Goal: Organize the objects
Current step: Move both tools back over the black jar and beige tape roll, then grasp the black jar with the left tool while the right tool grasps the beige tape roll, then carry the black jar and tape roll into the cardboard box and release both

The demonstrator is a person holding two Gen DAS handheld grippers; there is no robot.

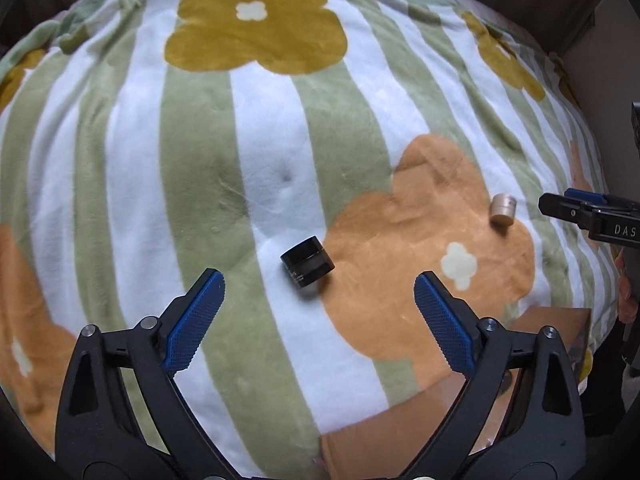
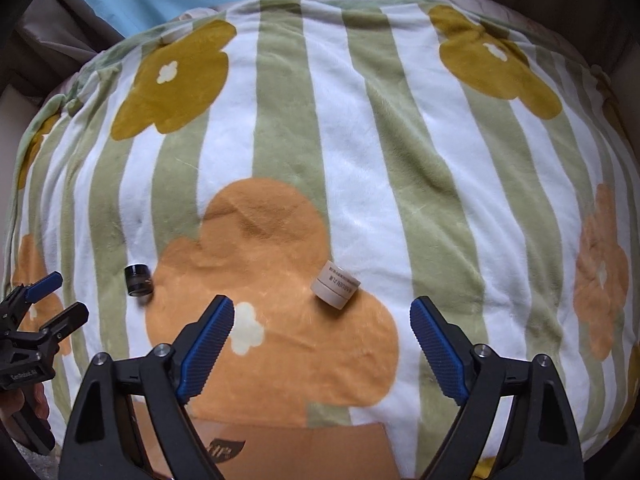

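Now both grippers, left gripper [image 1: 318, 312] and right gripper [image 2: 322, 336], hang spread-jawed above the black jar [image 1: 307, 262] and beige jar [image 2: 335, 287] on the blanket [image 1: 200, 160]; next, each must descend and pinch.

A soft blanket [image 2: 360, 160] with green and white stripes and flower shapes carries a small black jar [image 1: 307, 262] just ahead of the left gripper [image 1: 318, 292] and a beige jar [image 2: 335, 287] just ahead of the right gripper [image 2: 322, 318], both tilted.

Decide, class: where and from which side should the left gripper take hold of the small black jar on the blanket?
Probably across its round side wall. The black jar sits tilted on the soft blanket, so come from above with the open left gripper straddling it.
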